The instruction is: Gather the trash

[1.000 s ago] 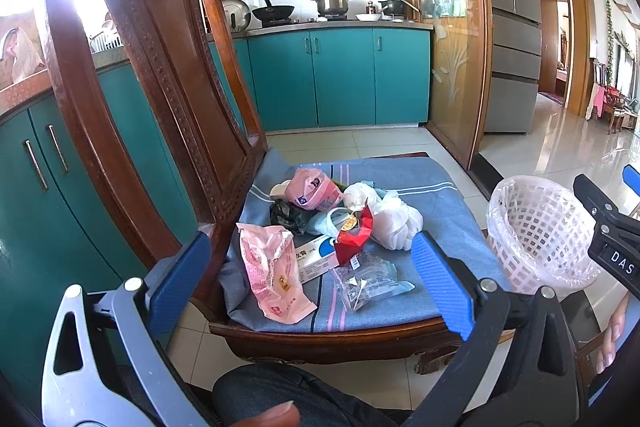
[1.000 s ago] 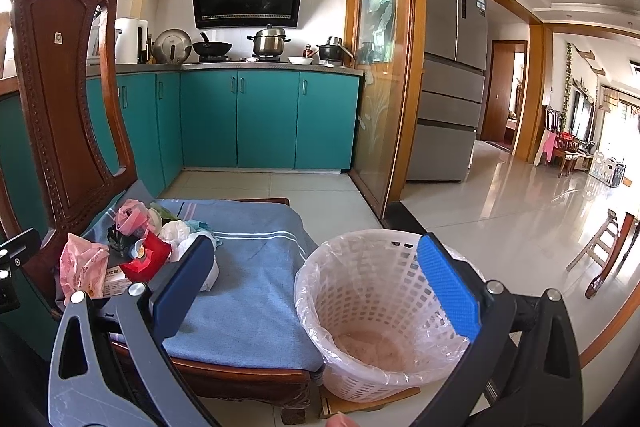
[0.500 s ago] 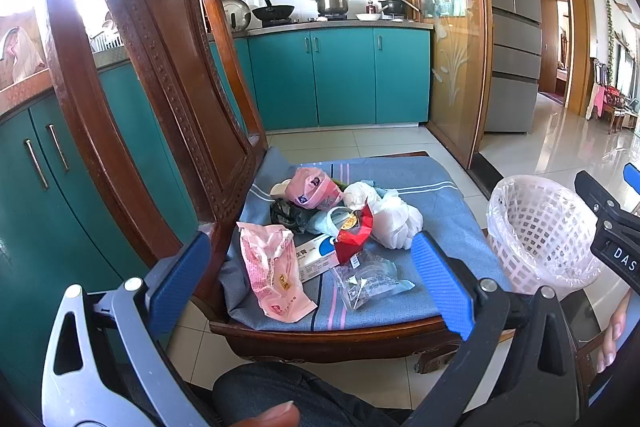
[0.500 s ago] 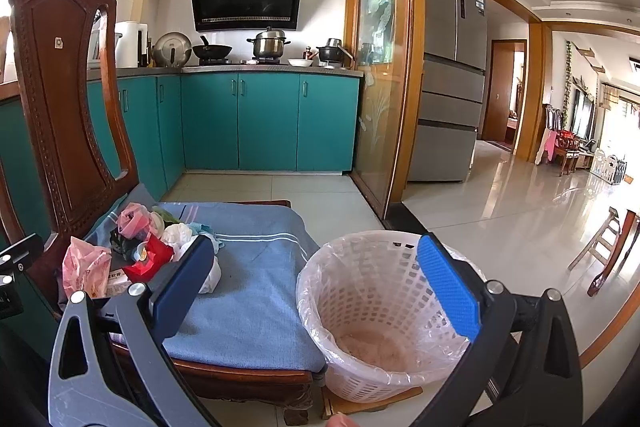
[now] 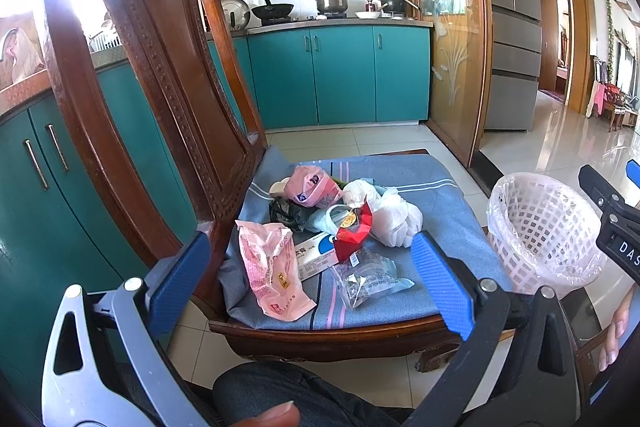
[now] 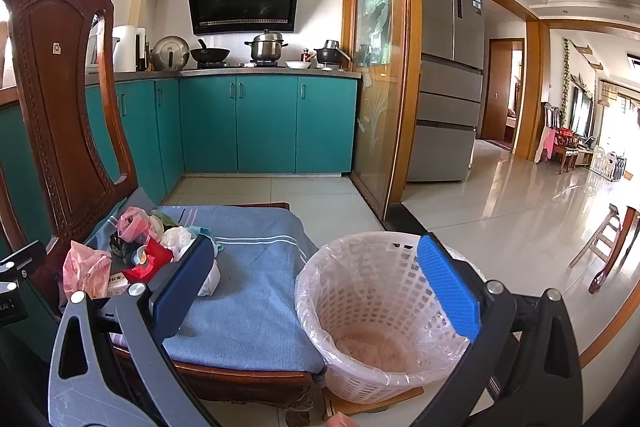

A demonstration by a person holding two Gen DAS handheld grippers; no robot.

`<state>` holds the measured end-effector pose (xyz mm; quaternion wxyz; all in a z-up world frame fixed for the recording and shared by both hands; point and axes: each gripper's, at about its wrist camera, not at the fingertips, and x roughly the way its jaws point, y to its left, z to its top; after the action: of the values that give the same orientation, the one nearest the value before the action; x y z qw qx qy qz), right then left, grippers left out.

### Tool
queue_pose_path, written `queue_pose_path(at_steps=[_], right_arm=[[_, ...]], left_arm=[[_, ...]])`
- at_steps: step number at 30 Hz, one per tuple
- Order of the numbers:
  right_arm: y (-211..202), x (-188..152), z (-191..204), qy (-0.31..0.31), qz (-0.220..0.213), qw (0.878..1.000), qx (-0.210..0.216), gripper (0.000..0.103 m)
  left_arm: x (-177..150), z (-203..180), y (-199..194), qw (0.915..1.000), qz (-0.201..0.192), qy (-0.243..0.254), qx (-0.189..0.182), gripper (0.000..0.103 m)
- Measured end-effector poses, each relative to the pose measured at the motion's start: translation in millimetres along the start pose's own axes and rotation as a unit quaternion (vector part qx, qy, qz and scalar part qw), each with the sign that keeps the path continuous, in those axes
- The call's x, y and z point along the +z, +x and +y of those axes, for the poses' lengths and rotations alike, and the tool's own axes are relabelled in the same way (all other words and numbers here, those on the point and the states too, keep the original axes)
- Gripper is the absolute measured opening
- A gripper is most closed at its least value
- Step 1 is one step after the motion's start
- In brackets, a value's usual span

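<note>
**Q:** What change is registered against the frames of a second ago, and what state are the tongs in?

**A:** Almost none. The left gripper [image 5: 310,275] is held spread wide and empty before the carved dark wooden chair [image 5: 160,75], as it was a second ago; no item is touched. The right gripper [image 6: 316,291] is likewise released and empty, and is seen shifted only slightly relative to the white lattice plastic basket lined with a clear bag [image 6: 380,303]. It is judged that no pickup is yet begun.

**Q:** Where is the trash located?

**A:** All of it is piled on the blue striped seat cloth [image 5: 420,183], toward the backrest side. Nearest the left gripper, a pink printed plastic wrapper [image 5: 272,271] and a clear crinkled plastic packet [image 5: 364,281] are laid flat. Behind them, a white-and-blue cardboard box [image 5: 316,255], a red foil pouch [image 5: 354,233], a crumpled white plastic bag [image 5: 396,217] and a knotted pink plastic bag [image 5: 310,185] are heaped in contact with one another. The basket is placed on the floor just beside the seat's right edge; only a thin layer is visible at its bottom.

**Q:** What is implied for the task?

**A:** Collection is judged to be at its start. The flat wrappers at the front are the most accessible; thin film may be pinched together with the cloth.
</note>
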<state>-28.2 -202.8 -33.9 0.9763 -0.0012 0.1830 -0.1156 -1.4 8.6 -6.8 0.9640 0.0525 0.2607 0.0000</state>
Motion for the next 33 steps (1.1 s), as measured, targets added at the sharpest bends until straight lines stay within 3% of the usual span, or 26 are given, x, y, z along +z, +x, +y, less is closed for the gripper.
queue_pose_path(at_steps=[33], right_arm=[[-1.9, 0.7, -7.4, 0.004, -0.006, 1.0, -0.001, 0.1]], left_arm=[[-0.8, -5.8, 0.7, 1.0, 0.003, 0.002, -0.001, 0.1]])
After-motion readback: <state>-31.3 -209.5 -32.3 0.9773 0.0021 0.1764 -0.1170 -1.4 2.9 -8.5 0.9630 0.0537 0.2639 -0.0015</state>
